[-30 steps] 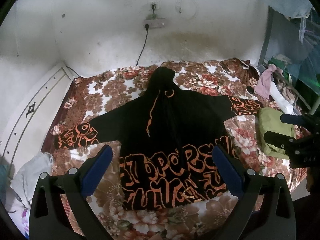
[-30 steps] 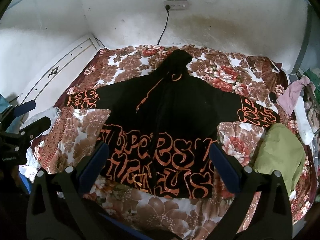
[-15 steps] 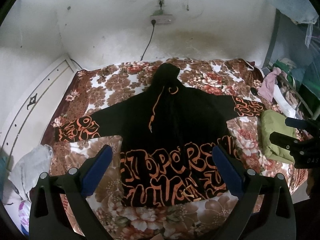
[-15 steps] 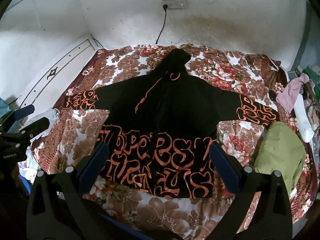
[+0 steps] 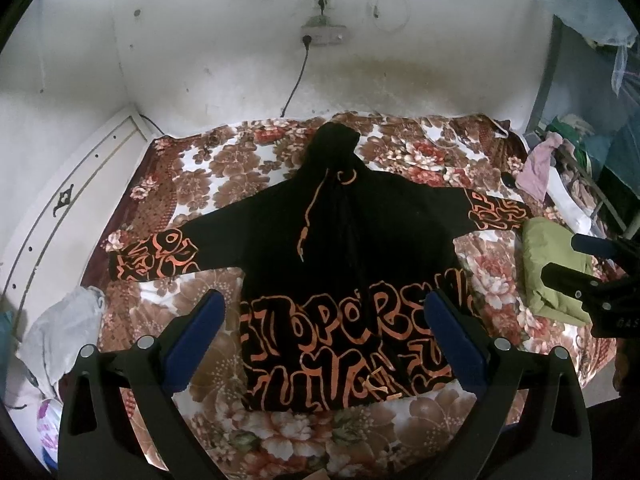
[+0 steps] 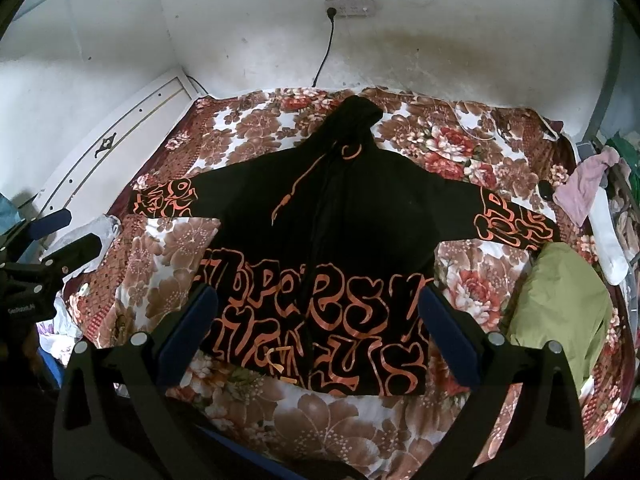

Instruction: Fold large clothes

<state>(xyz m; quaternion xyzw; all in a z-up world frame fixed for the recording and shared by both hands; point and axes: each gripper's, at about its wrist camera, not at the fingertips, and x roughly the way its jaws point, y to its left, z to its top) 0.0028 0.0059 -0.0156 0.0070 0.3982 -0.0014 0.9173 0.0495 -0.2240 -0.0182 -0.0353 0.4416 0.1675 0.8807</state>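
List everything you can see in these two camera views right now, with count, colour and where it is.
hoodie: one, black with orange lettering, spread flat on the bed, sleeves out, hood toward the wall
bedspread: one, brown, red and white floral, covering the bed
green garment: one, olive green, on the bed beside the hoodie's right-hand sleeve end
pink cloth: one, pink, at the bed's right edge
power strip: one, white, on the wall with a black cable
left gripper: one, black with blue pads, open, above the hem
right gripper: one, black with blue pads, open, above the hem
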